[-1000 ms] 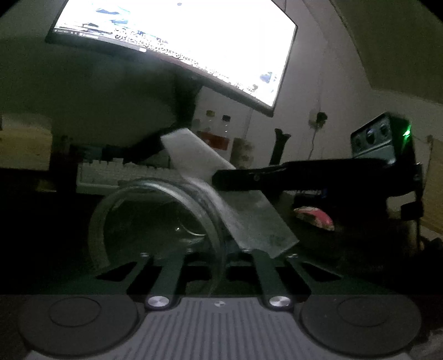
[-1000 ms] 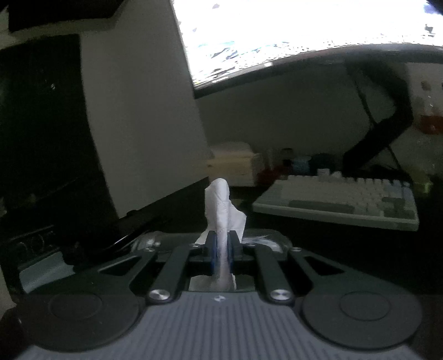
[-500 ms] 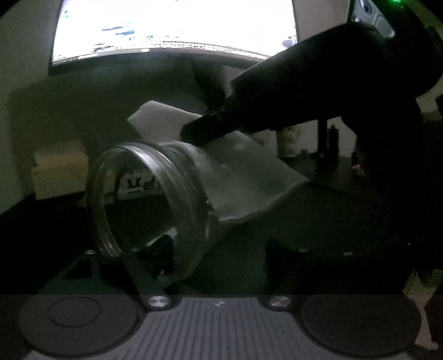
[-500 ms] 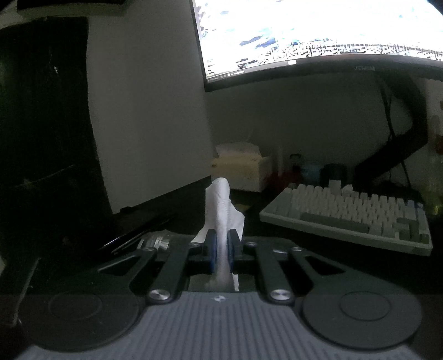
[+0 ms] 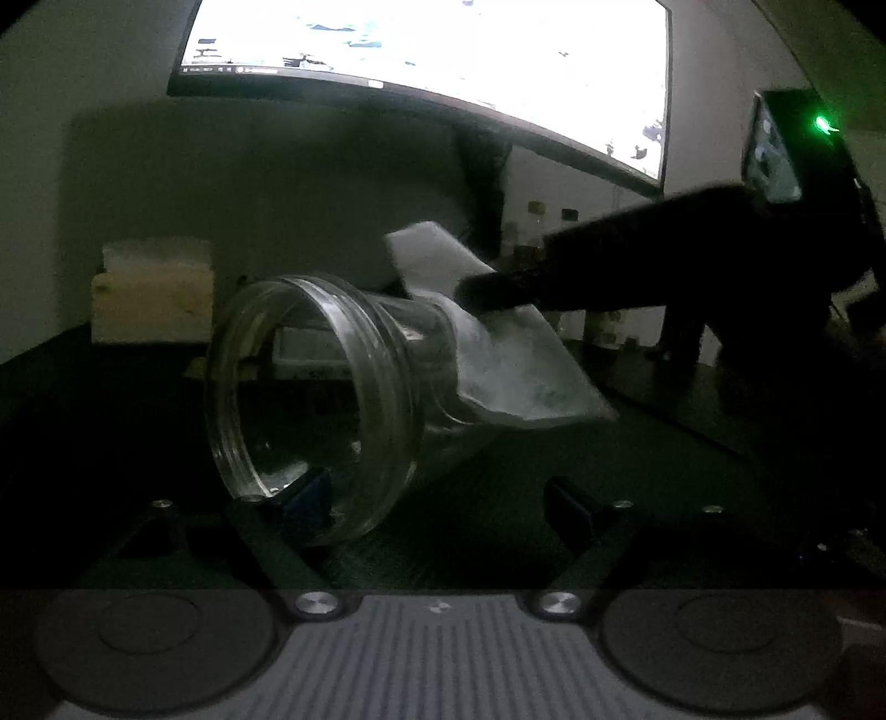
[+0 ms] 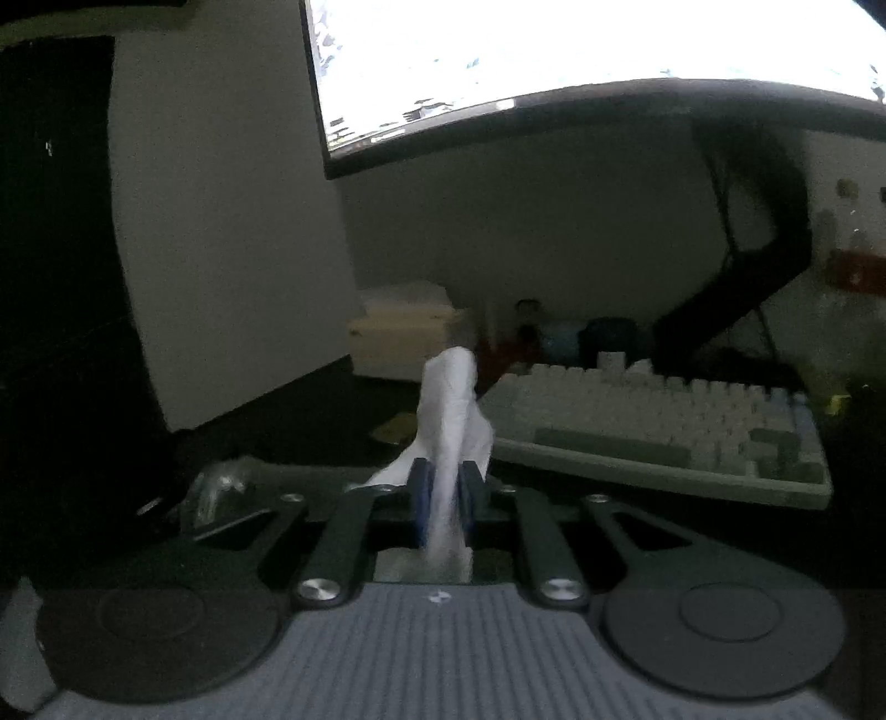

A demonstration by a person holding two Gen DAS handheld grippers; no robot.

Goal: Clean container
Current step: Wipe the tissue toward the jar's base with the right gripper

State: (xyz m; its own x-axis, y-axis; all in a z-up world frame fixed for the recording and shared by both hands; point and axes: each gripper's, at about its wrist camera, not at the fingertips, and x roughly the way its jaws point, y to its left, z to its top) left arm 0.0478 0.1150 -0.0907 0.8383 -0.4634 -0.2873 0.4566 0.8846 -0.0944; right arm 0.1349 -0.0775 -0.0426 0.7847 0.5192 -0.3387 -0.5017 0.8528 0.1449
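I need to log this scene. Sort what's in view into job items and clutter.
Job:
- jar, on its side, left finger inside its mouth
- tissue, pinched in the right gripper, pressed on the jar's outside
- left gripper

Lying about:
- monitor
- keyboard
- tissue box

Tissue against tilted jar

Dim office or computer workstation: large curved monitor glowing bright on black stand, pale keyboard on dark desk, tissue box against plain wall.
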